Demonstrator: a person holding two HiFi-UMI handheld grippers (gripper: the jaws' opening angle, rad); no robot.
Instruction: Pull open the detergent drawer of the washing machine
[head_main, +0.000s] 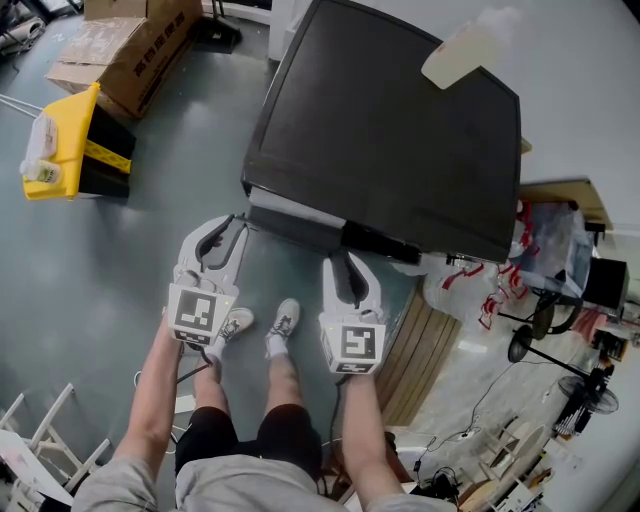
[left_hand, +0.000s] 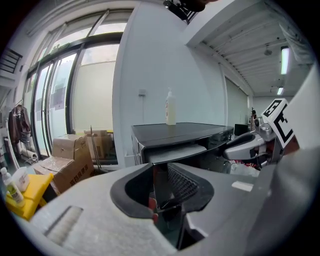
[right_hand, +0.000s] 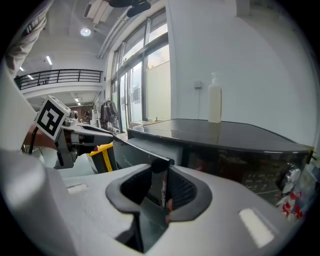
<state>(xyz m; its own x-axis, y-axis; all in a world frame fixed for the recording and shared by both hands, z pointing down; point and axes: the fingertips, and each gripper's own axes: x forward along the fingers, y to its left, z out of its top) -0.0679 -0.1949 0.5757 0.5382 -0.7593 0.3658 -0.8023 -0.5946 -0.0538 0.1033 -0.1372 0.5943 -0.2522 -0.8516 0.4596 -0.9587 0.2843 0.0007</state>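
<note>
- Floor, far L: yellow bin (head_main: 60, 150) w/ cardboard boxes (head_main: 130, 45) behind it, well apart from the machine. No bearing on the pull.
- L end of the drawer front: left gripper (head_main: 228, 230), closed on it. In its own view the dark front panel stands upright btwn the ribbed pads (left_hand: 184, 182), no real gap.
- Front L corner of the washing machine (head_main: 390, 140), just under the edge of its dark top: detergent drawer (head_main: 292, 215). Already partly out; the pale tray shows btwn the machine face and the dark front panel.
- R end of the same panel: right gripper (head_main: 348, 268), also clamped on it. The panel edge sits btwn its pads in its own view, w/ the left gripper visible at the far end.
- Back edge of the machine top: bottle (head_main: 462, 50), upright, well clear of both grippers.
- Step in hand, as I read it: the pull itself, mid-stroke, both ends held.
- Next move prob. calls for both hands drawing straight back toward the person, level and at the same rate, so the drawer doesn't skew or bind in its slot.
- Grip needs to be firm: the panel looks thin & glossy, so it could slip. Ease off near the end stop.
- Can't tell how much travel is left.
</note>
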